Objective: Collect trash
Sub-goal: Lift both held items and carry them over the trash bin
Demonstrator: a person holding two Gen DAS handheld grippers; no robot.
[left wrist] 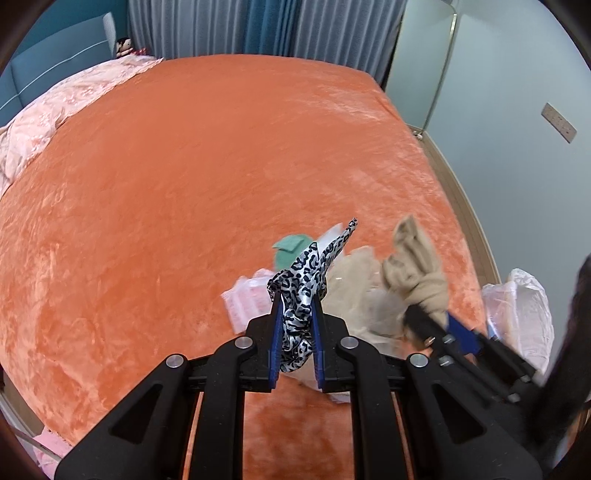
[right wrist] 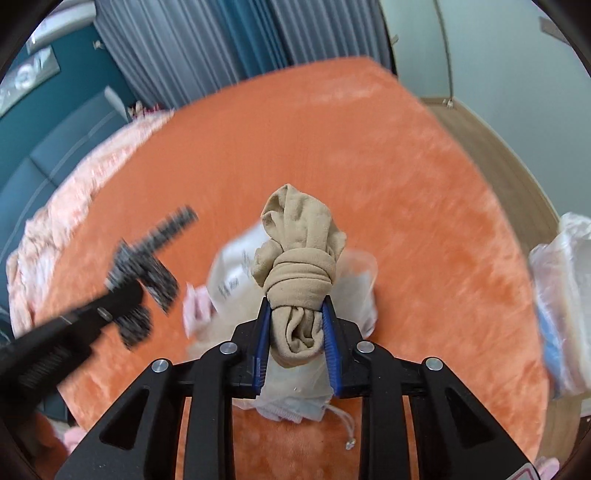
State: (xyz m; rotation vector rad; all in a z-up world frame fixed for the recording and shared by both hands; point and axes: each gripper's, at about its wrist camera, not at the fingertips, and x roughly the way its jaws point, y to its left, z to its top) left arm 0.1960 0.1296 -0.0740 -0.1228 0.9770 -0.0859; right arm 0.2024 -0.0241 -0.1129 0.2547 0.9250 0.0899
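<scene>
My left gripper (left wrist: pixel 296 295) is shut on a black-and-white leopard-print cloth (left wrist: pixel 308 273) and holds it above the orange bed (left wrist: pixel 184 166). My right gripper (right wrist: pixel 296 306) is shut on a knotted beige stocking bundle (right wrist: pixel 299 254); it also shows in the left wrist view (left wrist: pixel 413 266), held by the right gripper (left wrist: pixel 424 317) to the right of the left one. Under both lie a clear plastic bag (right wrist: pixel 229 273), a pink packet (left wrist: pixel 247 299) and a green piece (left wrist: pixel 291 249). The left gripper and its cloth (right wrist: pixel 147 273) look blurred in the right wrist view.
A white plastic bag (left wrist: pixel 521 306) stands off the bed's right edge, also seen in the right wrist view (right wrist: pixel 561 295). A pink quilt (left wrist: pixel 55 110) lies along the far left of the bed. Curtains (left wrist: pixel 258 26) hang behind, and a wood floor strip (left wrist: pixel 461 206) runs on the right.
</scene>
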